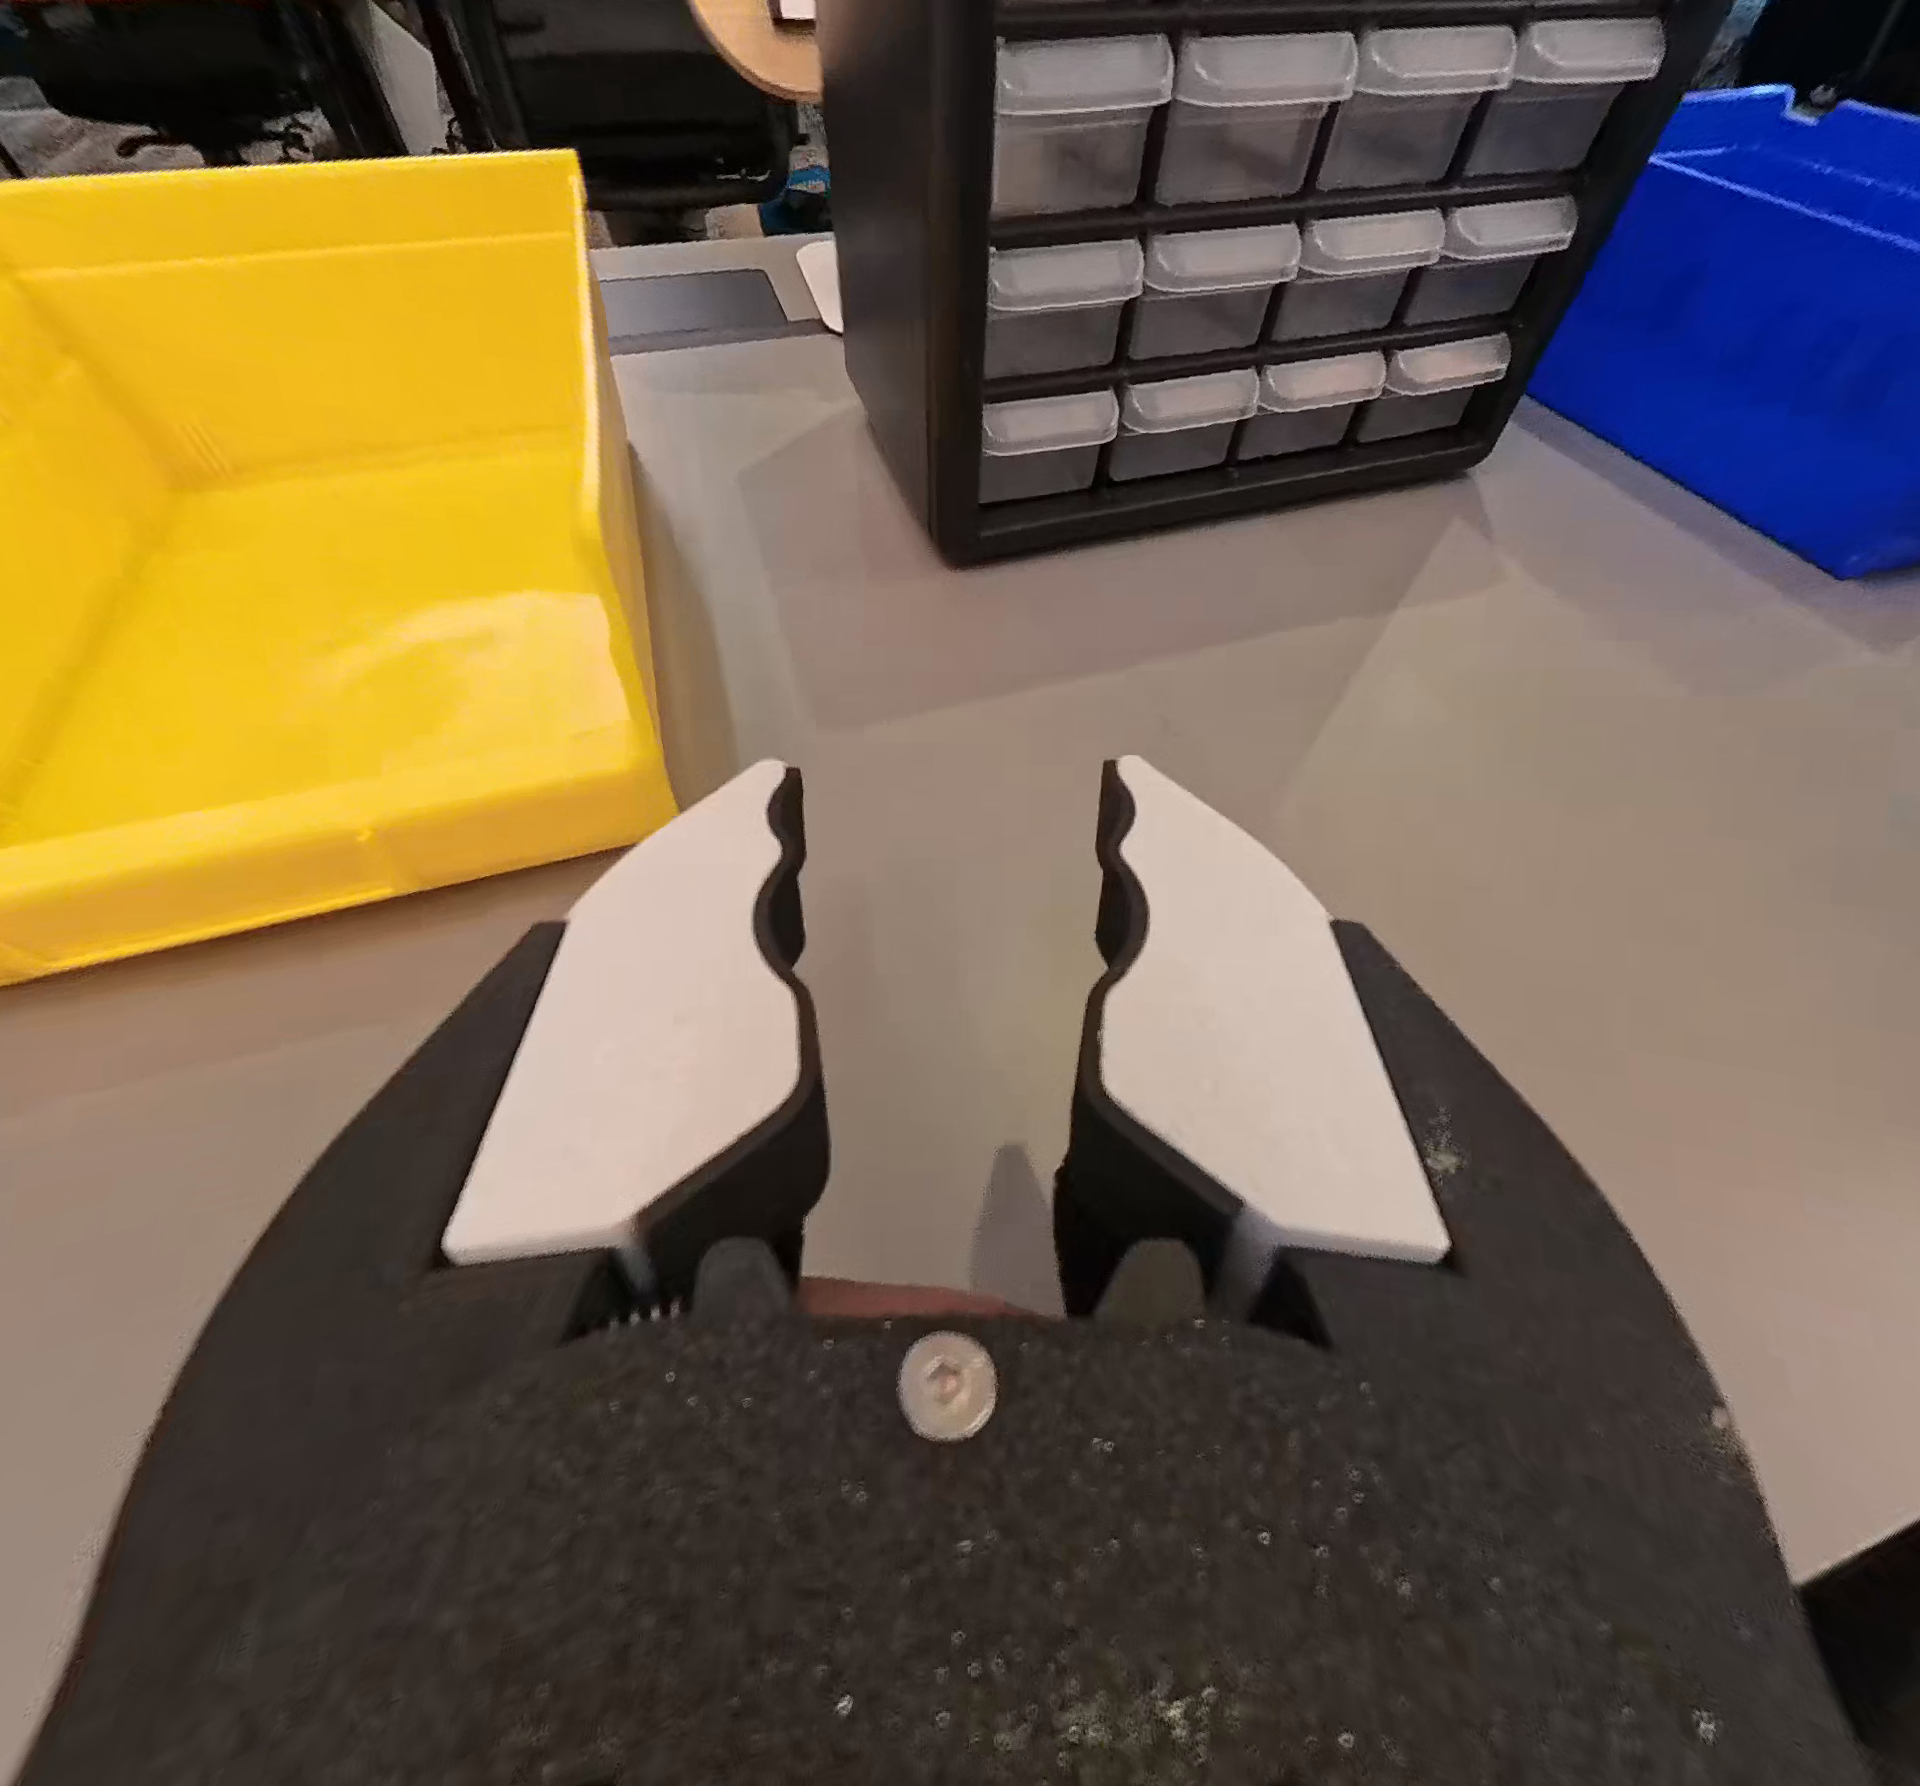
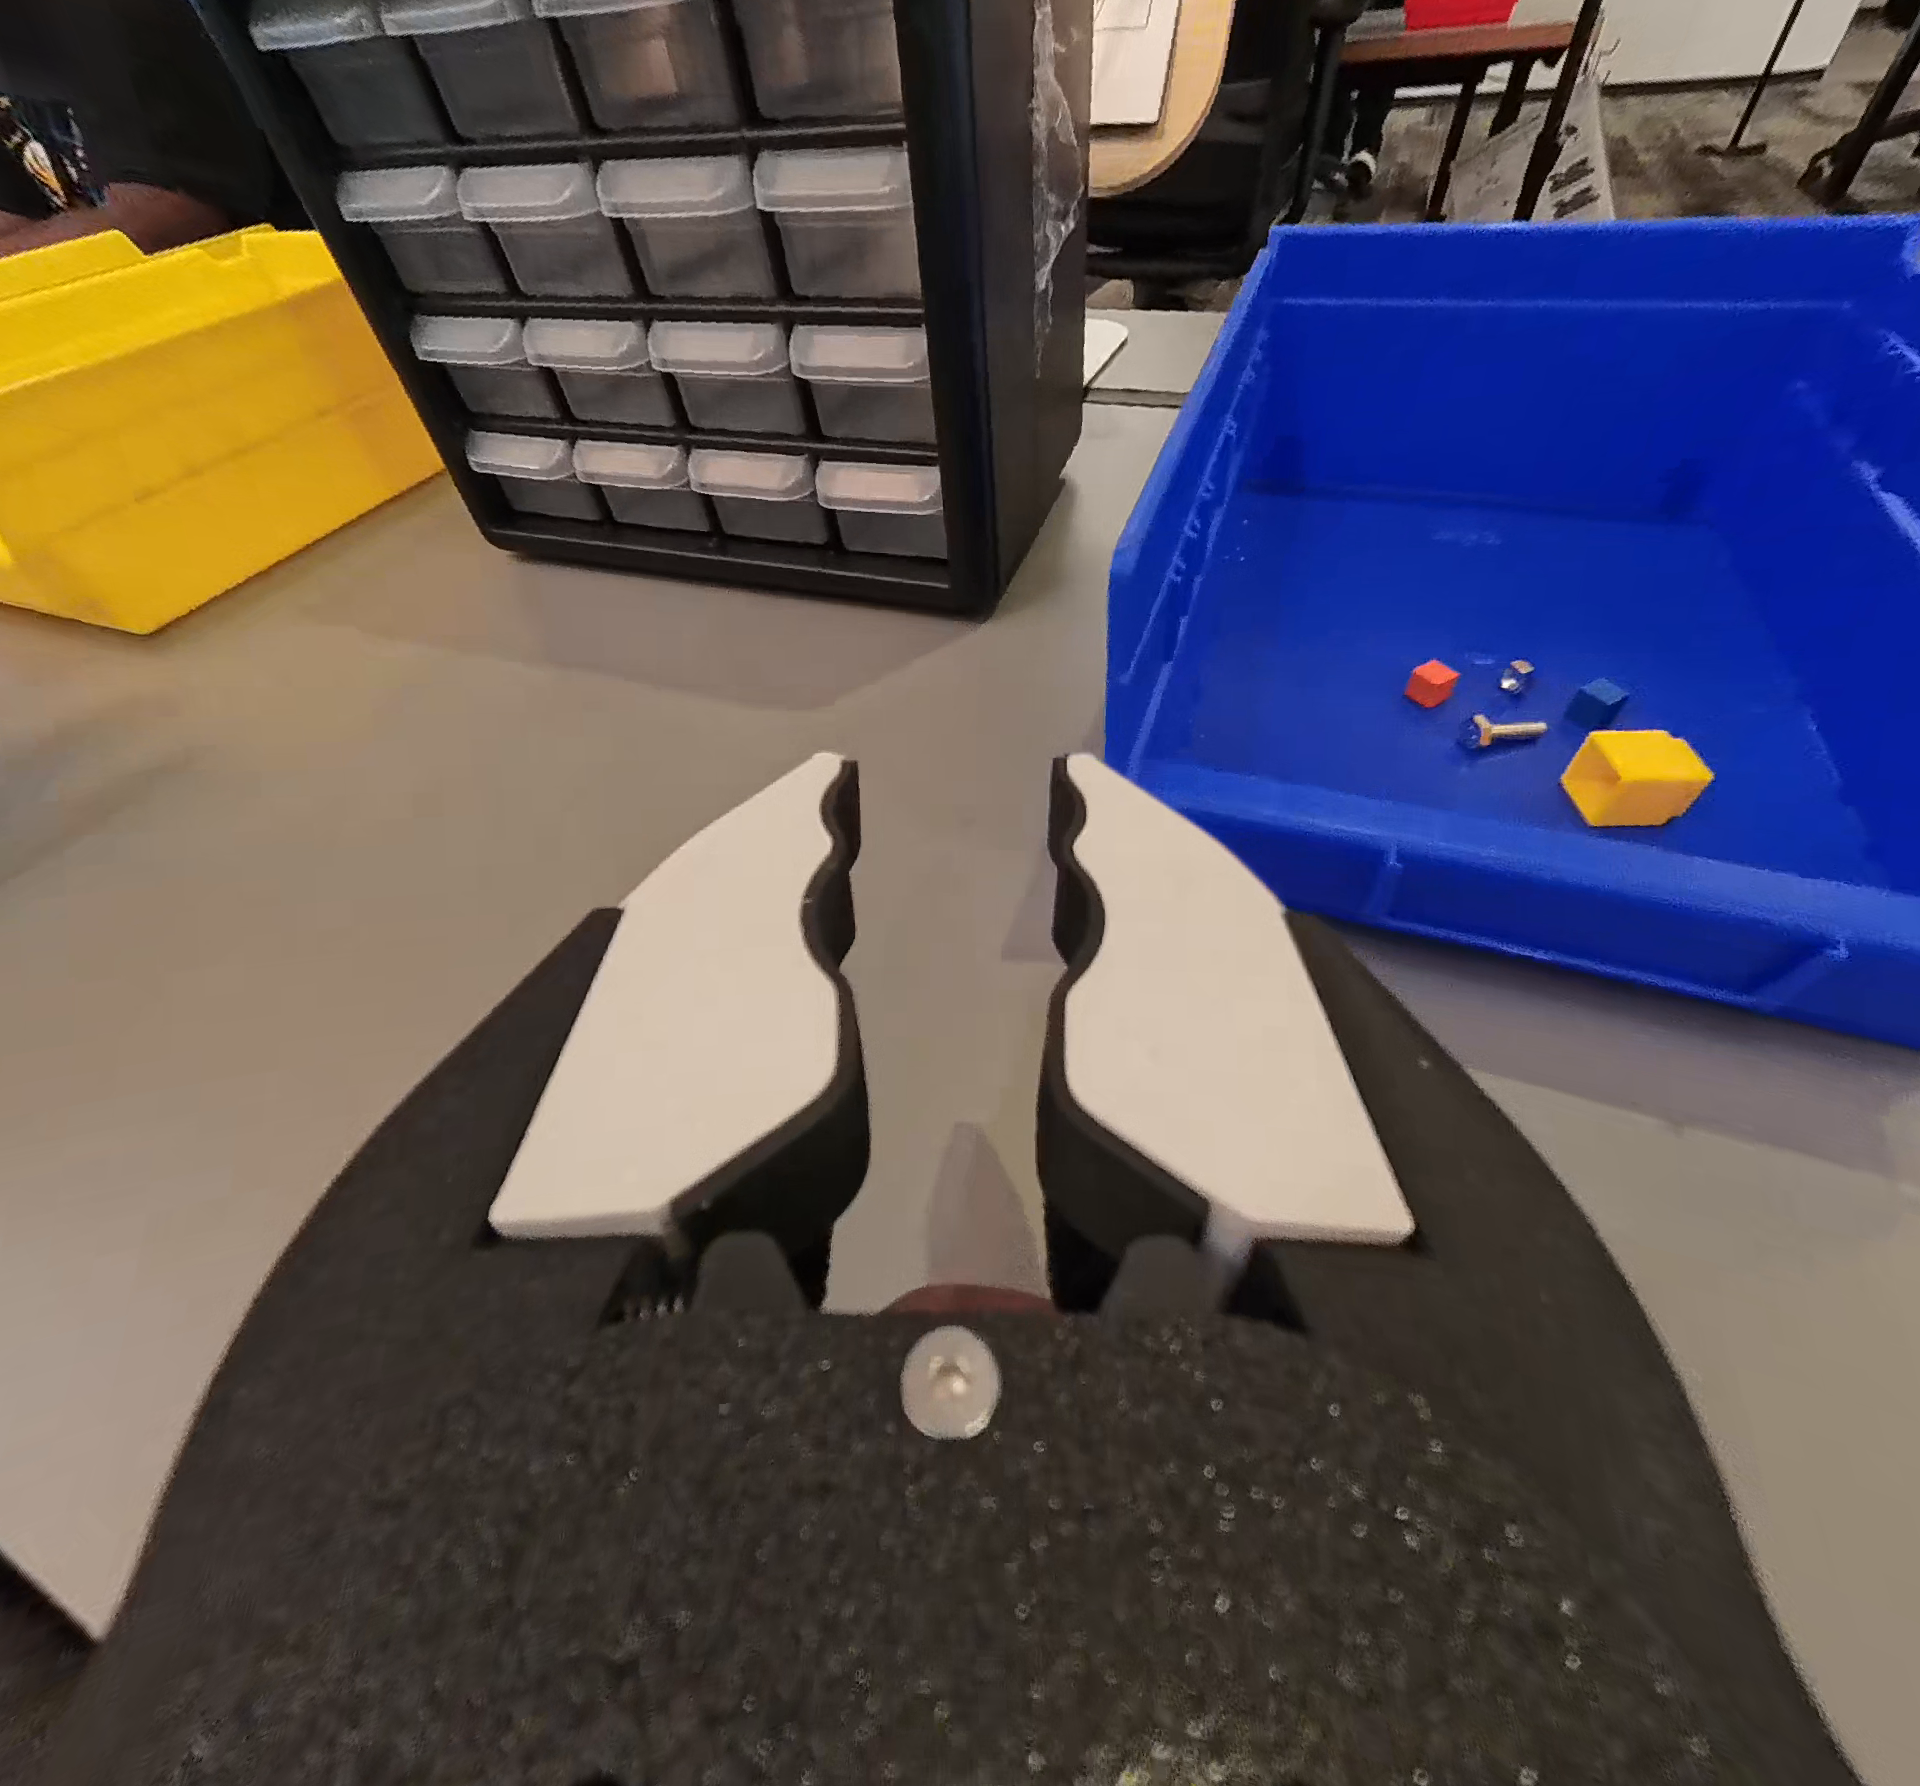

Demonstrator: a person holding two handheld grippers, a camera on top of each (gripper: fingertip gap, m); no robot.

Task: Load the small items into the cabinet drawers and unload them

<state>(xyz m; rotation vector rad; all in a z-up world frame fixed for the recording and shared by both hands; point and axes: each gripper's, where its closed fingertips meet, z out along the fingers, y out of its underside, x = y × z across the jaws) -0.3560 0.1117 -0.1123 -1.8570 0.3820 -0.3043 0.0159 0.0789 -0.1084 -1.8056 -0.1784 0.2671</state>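
Grey desk [image 2: 312, 801] under both tongs: left tongs [image 1: 951, 786] and right tongs [image 2: 954, 780] spread, nothing pinched. Cabinet [image 2: 997, 282] ahead, drawers shut. Small items [image 2: 1496, 728] in blue bin [image 2: 1455, 905], front-right of right tongs. Yellow bin [image 1: 312, 853] left.

Surface: grey table [image 1: 1143, 697], smooth and faintly reflective.
Middle, towards the back: black cabinet [image 2: 997, 302] with rows of clear drawers, all pushed in, standing upright on the table.
Left of the cabinet: yellow bin [image 1: 582, 510], open side facing forward, just beside the cabinet without touching it.
Right of the cabinet: blue bin [image 2: 1164, 593], near the cabinet but apart from it.
Behind the cabinet: a pale flat thing [image 1: 821, 282] lies on the table, mostly hidden.
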